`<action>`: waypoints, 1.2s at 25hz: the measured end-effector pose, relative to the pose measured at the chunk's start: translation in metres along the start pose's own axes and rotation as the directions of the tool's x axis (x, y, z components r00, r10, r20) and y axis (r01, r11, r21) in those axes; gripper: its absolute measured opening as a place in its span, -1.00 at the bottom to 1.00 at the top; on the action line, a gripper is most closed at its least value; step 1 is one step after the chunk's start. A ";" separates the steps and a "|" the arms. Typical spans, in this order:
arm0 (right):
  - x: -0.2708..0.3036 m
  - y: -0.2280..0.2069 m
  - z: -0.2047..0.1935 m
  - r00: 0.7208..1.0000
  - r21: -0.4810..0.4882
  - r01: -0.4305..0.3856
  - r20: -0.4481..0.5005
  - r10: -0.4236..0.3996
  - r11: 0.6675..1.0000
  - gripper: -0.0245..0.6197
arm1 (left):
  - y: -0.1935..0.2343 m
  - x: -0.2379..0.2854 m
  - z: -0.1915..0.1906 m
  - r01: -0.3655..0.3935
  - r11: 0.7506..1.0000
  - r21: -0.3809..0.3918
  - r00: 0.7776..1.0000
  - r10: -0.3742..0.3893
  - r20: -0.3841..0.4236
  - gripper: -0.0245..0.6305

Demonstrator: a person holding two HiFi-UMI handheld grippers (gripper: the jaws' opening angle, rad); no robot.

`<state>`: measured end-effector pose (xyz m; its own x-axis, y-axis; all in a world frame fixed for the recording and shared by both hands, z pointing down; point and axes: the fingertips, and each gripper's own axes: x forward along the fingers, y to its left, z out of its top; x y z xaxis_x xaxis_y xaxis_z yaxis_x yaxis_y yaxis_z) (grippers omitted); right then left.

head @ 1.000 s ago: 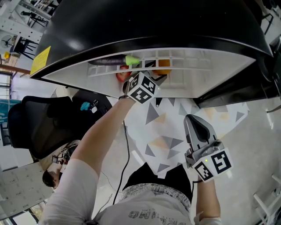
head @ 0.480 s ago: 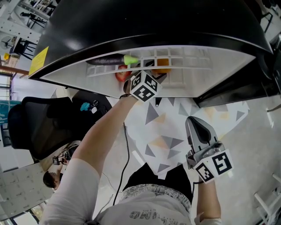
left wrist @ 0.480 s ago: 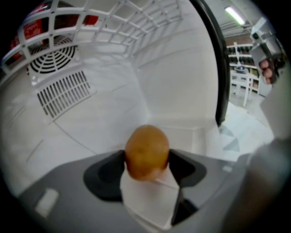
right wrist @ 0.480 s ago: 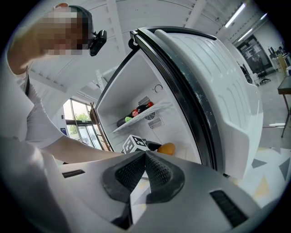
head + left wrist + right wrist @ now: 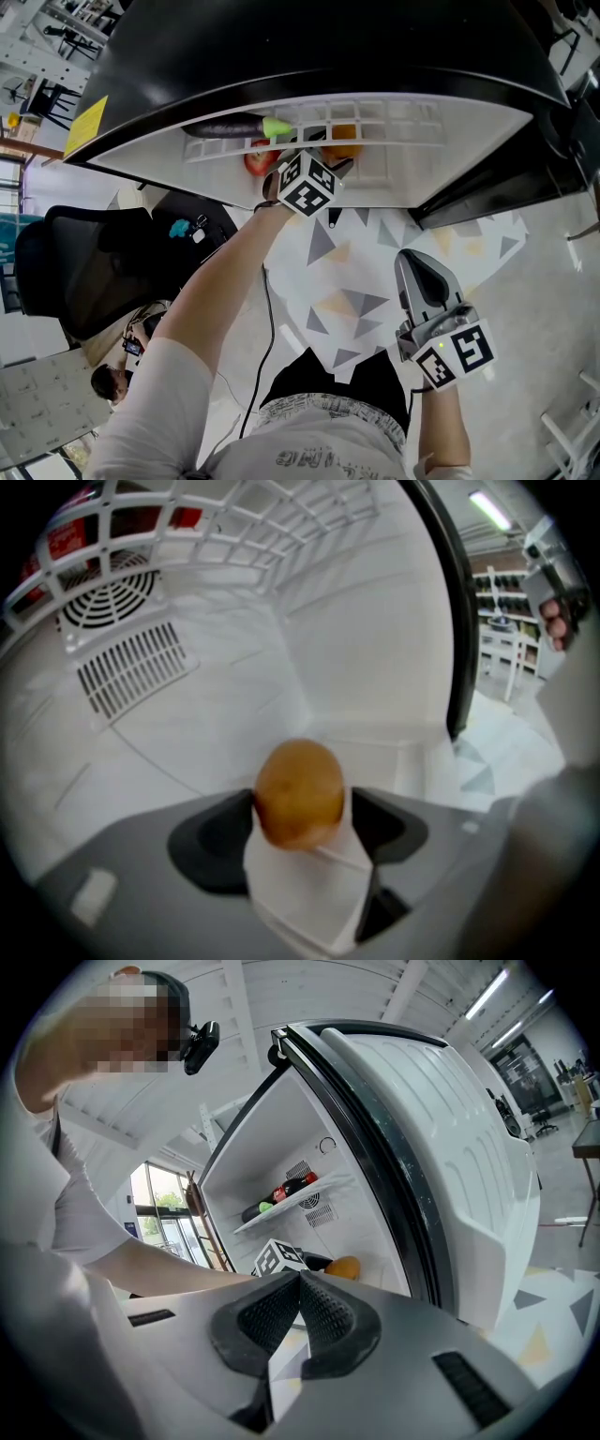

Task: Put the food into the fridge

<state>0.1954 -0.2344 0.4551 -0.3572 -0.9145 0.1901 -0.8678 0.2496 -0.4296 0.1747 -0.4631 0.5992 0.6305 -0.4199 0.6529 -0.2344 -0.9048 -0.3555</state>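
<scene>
Two grippers, one of them working. Fridge [image 5: 459,164] open, white inside. Right gripper [image 5: 300,1288] outside fridge, well apart from food, jaws clenched together on nothing. Left gripper [image 5: 300,825] reaches in under wire shelf [image 5: 234,527]; jaws have just been opening and stand released, wide. Orange fruit [image 5: 298,794] dead between them, seemingly resting on fridge floor toward back corner. Roundish, no real long axis. My read: back left gripper straight out along jaws.

Black office chair [image 5: 84,272] at left, thin black cable [image 5: 276,337] across triangle-patterned floor [image 5: 352,305], white racks [image 5: 56,37] beyond.
</scene>
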 end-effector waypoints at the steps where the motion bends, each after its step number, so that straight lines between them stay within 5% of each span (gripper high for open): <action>1: -0.001 0.001 0.000 1.000 -0.001 -0.001 0.000 0.001 1.000 -0.91 | 0.000 -0.001 0.001 0.000 1.000 0.001 1.000 0.000 0.000 0.11; 20: -0.020 0.054 0.022 0.999 -0.058 -0.047 0.023 0.048 0.997 -0.91 | -0.025 -0.088 0.049 -0.021 0.998 -0.052 0.991 0.028 0.134 0.11; 30: -0.047 0.098 0.031 0.998 -0.088 -0.057 0.035 0.060 0.995 -0.91 | -0.058 -0.166 0.062 -0.027 0.996 -0.089 0.977 0.045 0.210 -0.09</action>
<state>0.1374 -0.1764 0.3769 -0.3960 -0.9086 0.1326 -0.8731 0.3279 -0.3607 0.1291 -0.3367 0.4699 0.7606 -0.4359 0.4812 -0.3162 -0.8960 -0.3118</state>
